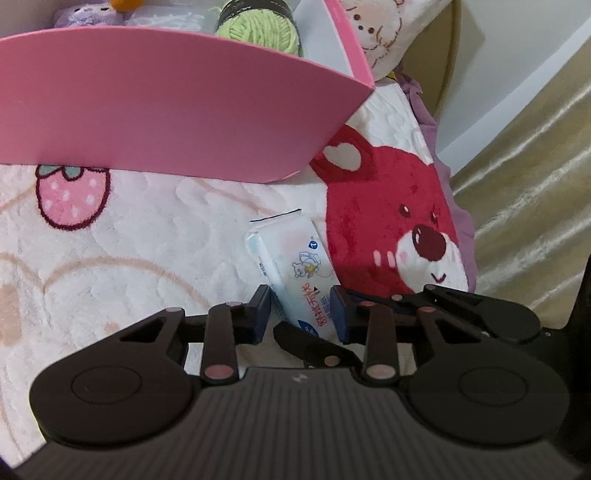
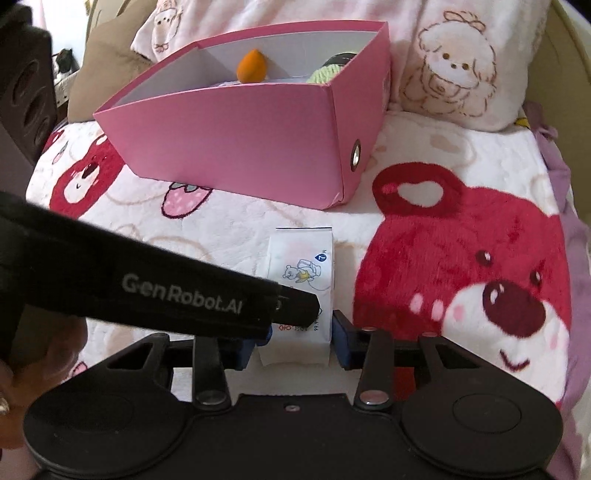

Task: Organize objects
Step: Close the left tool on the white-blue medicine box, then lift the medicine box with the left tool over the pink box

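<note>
Both grippers, left (image 1: 301, 310) and right (image 2: 295, 341), are nearly closed around one tissue pack (image 2: 301, 266); open blanket (image 2: 229, 229) separates it from the pink box (image 2: 240, 136).

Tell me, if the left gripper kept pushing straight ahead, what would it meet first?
Probably only the tissue pack already between its fingers, then the fleecy blanket beneath; the pink box lies farther on, though depth is unclear.

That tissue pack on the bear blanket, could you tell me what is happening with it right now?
A person holds a gripper in each hand, and both sit at the near end of the tissue pack, which lies flat on the bear blanket. The right gripper has the pack between its pads, seemingly pressing on it; the left gripper straddles it too. The pink box behind already holds an orange teardrop sponge and green yarn.
</note>
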Demonstrator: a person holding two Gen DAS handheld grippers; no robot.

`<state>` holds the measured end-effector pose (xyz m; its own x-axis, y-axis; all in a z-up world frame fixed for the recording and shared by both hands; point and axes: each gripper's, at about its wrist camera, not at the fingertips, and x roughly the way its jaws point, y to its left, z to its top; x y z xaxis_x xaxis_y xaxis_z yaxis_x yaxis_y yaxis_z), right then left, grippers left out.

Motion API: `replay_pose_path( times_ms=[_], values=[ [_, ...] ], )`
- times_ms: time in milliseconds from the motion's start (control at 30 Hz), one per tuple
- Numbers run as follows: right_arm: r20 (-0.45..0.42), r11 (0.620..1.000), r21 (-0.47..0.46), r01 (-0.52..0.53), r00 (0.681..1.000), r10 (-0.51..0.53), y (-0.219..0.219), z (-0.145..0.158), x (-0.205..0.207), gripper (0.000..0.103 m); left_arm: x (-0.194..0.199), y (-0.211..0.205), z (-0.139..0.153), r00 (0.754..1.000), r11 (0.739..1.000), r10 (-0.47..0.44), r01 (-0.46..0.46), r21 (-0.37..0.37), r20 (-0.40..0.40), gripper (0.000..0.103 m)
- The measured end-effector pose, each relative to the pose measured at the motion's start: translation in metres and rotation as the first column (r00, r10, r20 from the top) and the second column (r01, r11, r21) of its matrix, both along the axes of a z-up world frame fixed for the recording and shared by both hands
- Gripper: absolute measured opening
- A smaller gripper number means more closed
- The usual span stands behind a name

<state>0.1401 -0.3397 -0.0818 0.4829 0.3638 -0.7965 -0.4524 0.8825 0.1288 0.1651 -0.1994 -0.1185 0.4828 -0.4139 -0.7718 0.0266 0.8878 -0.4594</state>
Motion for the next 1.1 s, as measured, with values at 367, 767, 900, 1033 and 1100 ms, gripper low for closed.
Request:
replay_pose_path(
  times_ms=[367,767,900,1033,1100],
  values=[
    [-0.060,0.998,0.049,0.032,0.998,-0.029,0.006,0.015,-0.020,0.047,-0.024,0.011,0.017,0.999,0.999,-0.026,0.027,0.023,-0.024,0.031],
    [-0.068,1.000,0.010,-0.016,0.998,0.017,0.033,0.060,-0.056,0.049,-0.061,0.024,0.065,0.998,0.997,-0.056,0.057,0.058,-0.010,0.031],
    [-0.057,0.999,0.002,-0.034,0.998,0.035,0.041,0.076,-0.067,0.049,-0.074,0.030,0.082,0.998,0.996,-0.057,0.056,0.067,0.007,0.031],
    [-0.045,0.999,0.002,-0.049,0.998,0.049,0.051,0.092,-0.077,0.049,-0.086,0.038,0.099,0.998,0.996,-0.055,0.053,0.075,0.027,0.031],
    [-0.033,0.999,0.008,-0.053,0.998,0.054,0.055,0.100,-0.081,0.049,-0.093,0.042,0.107,0.998,0.996,-0.048,0.044,0.078,0.043,0.031]
  ],
)
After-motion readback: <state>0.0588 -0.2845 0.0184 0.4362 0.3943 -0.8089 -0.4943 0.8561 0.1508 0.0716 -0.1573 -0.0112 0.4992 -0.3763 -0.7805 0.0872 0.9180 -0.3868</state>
